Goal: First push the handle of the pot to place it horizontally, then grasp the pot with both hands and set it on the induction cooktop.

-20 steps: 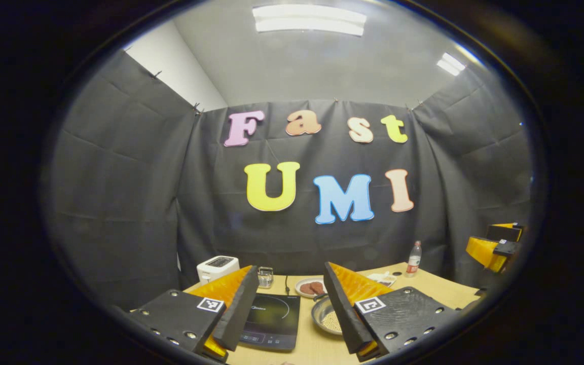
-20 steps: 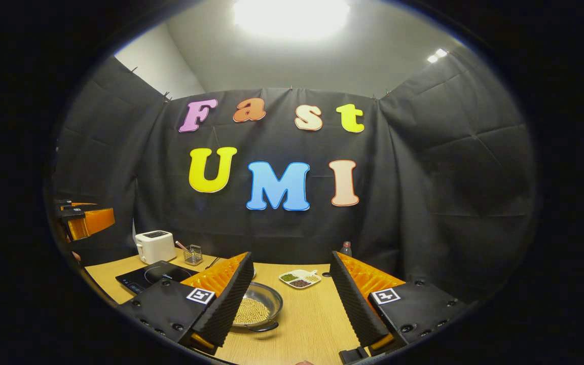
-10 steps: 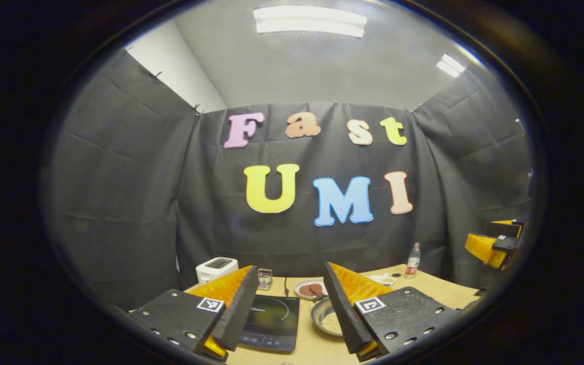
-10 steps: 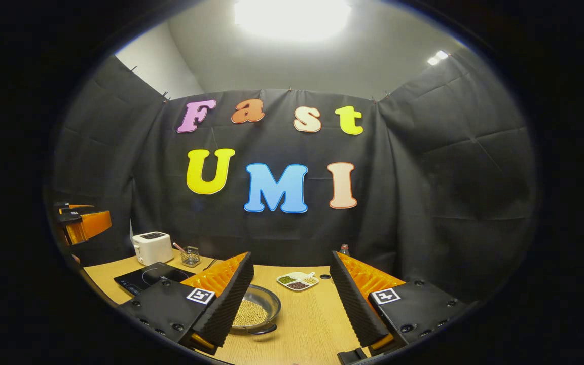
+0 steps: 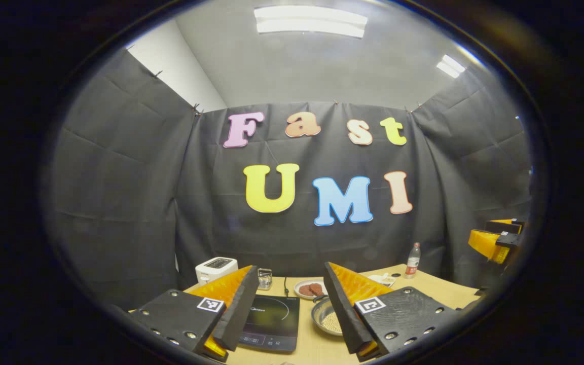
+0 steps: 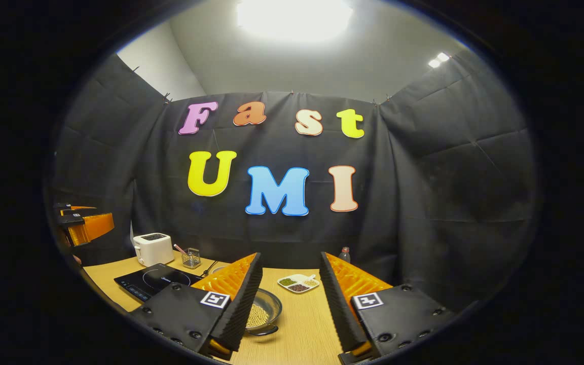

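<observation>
A wooden worktop stands in a black-curtained booth. On it, toward its left side, lies a flat black cooktop, with nothing on its glass. Just to the right of it, and not touching it as far as can be told, sits the pot, a shallow metal pan holding pale beans. One dark loop handle points toward the near edge of the worktop, so the pot does not look turned sideways yet.

Judging from this, the task has barely started: the handle push, the two-handed grasp and the lift onto the cooktop are all left to do.

The left claw hangs above the near edge, released and holding nothing, with the cooktop seen through its gap. The right claw is likewise released and empty, partly spread, with the pot just behind its left finger.

Smaller things at the back: a white toaster, a plate, a divided dish, a bottle.
</observation>
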Tool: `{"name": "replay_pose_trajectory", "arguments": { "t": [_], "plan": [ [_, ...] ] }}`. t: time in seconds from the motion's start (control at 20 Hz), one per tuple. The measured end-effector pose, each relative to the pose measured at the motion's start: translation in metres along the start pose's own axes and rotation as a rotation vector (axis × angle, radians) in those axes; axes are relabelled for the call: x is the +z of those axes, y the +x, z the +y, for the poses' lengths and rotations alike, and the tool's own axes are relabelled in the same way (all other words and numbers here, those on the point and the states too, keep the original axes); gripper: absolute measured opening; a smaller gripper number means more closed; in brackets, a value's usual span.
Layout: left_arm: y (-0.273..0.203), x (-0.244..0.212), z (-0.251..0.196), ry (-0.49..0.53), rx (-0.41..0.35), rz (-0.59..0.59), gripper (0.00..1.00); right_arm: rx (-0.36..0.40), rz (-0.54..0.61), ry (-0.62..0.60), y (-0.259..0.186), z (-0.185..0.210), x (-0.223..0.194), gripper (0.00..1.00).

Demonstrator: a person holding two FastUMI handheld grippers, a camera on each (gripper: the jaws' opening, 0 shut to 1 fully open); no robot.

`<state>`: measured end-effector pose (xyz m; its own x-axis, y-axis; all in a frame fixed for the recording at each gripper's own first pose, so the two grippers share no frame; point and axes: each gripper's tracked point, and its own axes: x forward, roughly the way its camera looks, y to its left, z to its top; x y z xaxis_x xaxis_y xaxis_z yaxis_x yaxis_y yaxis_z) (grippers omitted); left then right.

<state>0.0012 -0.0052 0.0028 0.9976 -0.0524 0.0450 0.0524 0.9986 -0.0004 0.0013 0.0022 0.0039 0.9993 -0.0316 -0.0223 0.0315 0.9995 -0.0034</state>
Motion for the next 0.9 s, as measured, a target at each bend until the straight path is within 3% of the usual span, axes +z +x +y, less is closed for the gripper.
{"name": "replay_pose_trajectory", "arguments": {
  "t": [0.25,0.35,0.4,0.55,0.7,0.9],
  "plan": [
    [0.003,-0.003,0.006,0.002,0.0,0.001,0.75,0.002,0.004,-0.002,0.001,0.004,-0.001,0.46],
    [0.003,-0.004,0.009,0.001,-0.002,0.001,0.75,0.01,0.012,-0.005,0.001,0.008,-0.003,0.48],
    [0.004,-0.003,0.011,0.0,-0.003,-0.001,0.75,0.016,0.016,-0.003,0.002,0.012,-0.002,0.27],
    [0.005,-0.003,0.016,-0.004,-0.006,-0.006,0.75,0.03,0.02,-0.01,-0.002,0.019,-0.003,0.23],
    [0.008,-0.004,0.023,-0.005,-0.008,-0.011,0.75,0.006,-0.011,-0.012,-0.003,0.017,0.006,0.0],
    [0.009,-0.005,0.032,-0.005,-0.014,-0.012,0.78,0.062,0.043,0.01,0.001,0.038,-0.009,0.02]
  ]
}}
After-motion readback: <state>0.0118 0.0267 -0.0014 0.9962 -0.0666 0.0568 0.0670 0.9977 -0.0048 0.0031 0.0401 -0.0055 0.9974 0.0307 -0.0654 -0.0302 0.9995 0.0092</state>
